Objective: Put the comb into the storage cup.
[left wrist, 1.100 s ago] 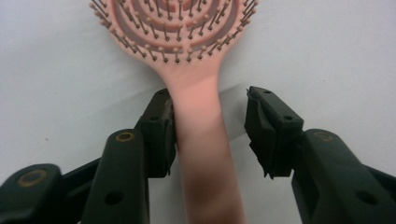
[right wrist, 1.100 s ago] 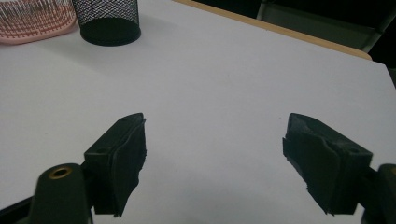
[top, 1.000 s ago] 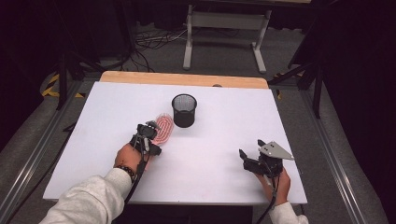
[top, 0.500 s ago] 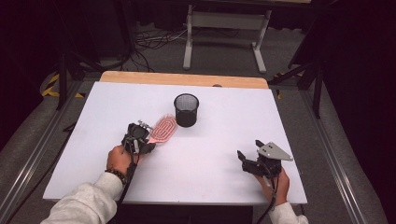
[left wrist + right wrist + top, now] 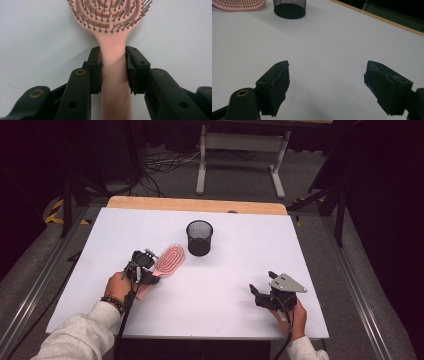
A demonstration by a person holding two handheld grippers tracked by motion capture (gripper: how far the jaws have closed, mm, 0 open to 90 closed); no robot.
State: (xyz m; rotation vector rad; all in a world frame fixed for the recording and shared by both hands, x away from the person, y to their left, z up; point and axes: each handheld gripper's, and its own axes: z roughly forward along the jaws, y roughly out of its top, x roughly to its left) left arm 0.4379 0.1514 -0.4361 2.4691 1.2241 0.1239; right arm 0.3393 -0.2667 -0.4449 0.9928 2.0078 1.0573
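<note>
The left gripper (image 5: 113, 67), its jaws just easing apart, still clamps the handle of the pink plastic bristle hairbrush (image 5: 113, 45) lying on the white table (image 5: 225, 290) left of the black wire-mesh cup (image 5: 199, 238), while the right gripper (image 5: 325, 87) rests at the near right with jaws wide apart.

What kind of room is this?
Probably a lab or workshop set up for recording: a bare white table under dark surroundings, loose cables on the floor, and a metal stand behind.

1. Left gripper (image 5: 150, 270): black plastic body, thin black cable trailing back; blocky black jaws carry brass-coloured rivets and small round holes.
2. Right gripper (image 5: 261, 290): black, topped by a grey three-cornered plate with small dark screws; worn, ragged black pads (image 5: 279, 85).
3. Light grey sleeves; dark beaded bracelet (image 5: 113, 303) beside the left gripper's cable.
</note>
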